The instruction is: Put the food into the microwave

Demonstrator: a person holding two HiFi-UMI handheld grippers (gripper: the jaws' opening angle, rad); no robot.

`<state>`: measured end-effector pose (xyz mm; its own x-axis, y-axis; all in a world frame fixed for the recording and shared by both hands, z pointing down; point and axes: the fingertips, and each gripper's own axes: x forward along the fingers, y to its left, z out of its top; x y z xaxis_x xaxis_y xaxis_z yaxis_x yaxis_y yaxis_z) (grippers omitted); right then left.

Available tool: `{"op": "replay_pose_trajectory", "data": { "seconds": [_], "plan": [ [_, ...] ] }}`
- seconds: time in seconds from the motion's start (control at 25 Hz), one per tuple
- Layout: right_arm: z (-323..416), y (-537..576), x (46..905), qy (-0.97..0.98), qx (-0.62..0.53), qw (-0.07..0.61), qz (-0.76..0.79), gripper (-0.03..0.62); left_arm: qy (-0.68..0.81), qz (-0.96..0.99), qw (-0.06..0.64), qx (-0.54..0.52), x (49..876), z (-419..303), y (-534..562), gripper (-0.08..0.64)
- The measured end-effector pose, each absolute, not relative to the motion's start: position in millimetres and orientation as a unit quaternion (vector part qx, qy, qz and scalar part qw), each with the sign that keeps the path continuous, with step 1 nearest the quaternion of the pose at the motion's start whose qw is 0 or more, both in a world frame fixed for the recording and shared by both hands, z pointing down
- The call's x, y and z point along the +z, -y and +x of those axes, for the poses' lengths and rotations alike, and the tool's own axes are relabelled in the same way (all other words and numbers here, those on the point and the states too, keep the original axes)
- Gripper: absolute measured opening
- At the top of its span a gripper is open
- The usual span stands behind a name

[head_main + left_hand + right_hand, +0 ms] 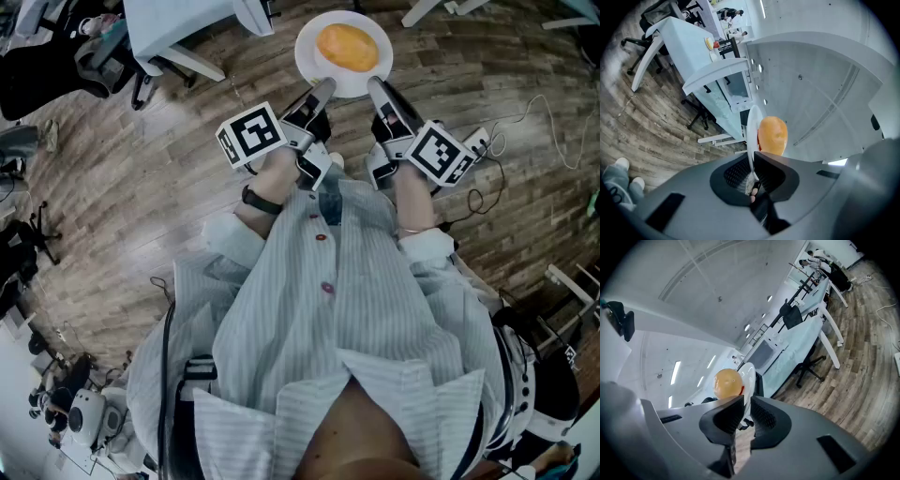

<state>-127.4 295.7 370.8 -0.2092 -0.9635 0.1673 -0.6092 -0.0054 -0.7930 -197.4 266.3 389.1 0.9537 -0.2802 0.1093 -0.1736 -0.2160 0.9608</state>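
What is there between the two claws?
A white plate carrying orange food. The left claw and right claw each pinch its near rim, seen best in the head view.

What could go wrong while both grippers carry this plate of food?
1. The left gripper and right gripper each pinch only the near rim of the plate, and the rest juts out unsupported. A slip at either one would likely tip it.
2. The rounded orange food lies loose on the plate, so a tilt could roll it onto the wooden floor.
3. Uneven hand motion might twist the rim out of a grip.
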Motion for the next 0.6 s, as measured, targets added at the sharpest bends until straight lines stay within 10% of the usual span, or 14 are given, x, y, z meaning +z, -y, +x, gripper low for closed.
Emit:
{"op": "replay_pose_trajectory", "data": {
  "seconds": [0.6],
  "plan": [
    [-97.4,-311.0,380.8,-0.654,-0.412,0.22,-0.596,0.06,0.151,0.783,0.602,-0.055,387.0,-175.1,-276.9,0.023]
  ]
}}
